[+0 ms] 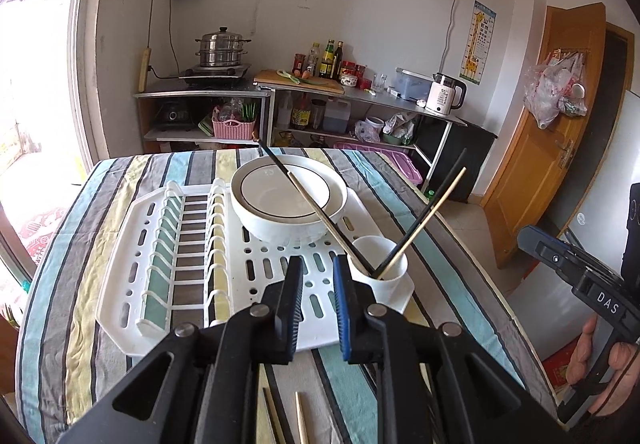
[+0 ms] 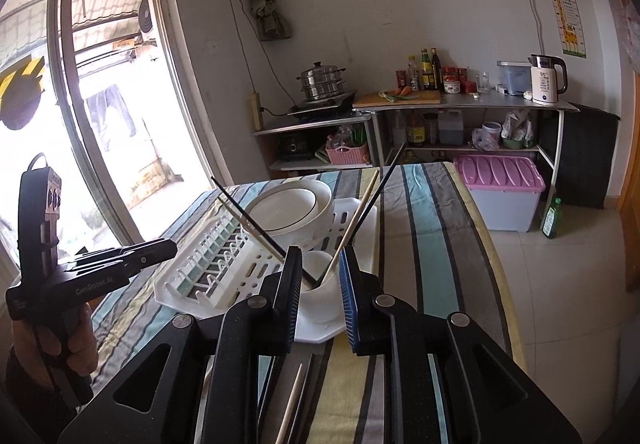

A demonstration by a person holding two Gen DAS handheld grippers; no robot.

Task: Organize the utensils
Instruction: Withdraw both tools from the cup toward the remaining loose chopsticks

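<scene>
Presently, loose chopsticks [image 1: 298, 418] lie on the bench nearer the person than the holder cup [image 1: 380, 264], pointing toward it; left gripper [image 1: 318, 276] and right gripper [image 2: 320, 268] hover above, slightly open, empty.

left wrist cam looks down-forward over dish rack [image 1: 192, 264], close, right wrist cam same rack [image 2: 224, 264] from its 4 o'clock, both share utensil cup [image 1: 380, 264] [image 2: 320, 276], far kitchen shelving at 12

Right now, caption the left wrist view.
Open left gripper above the rack; four chopsticks stand in its cup.
</scene>
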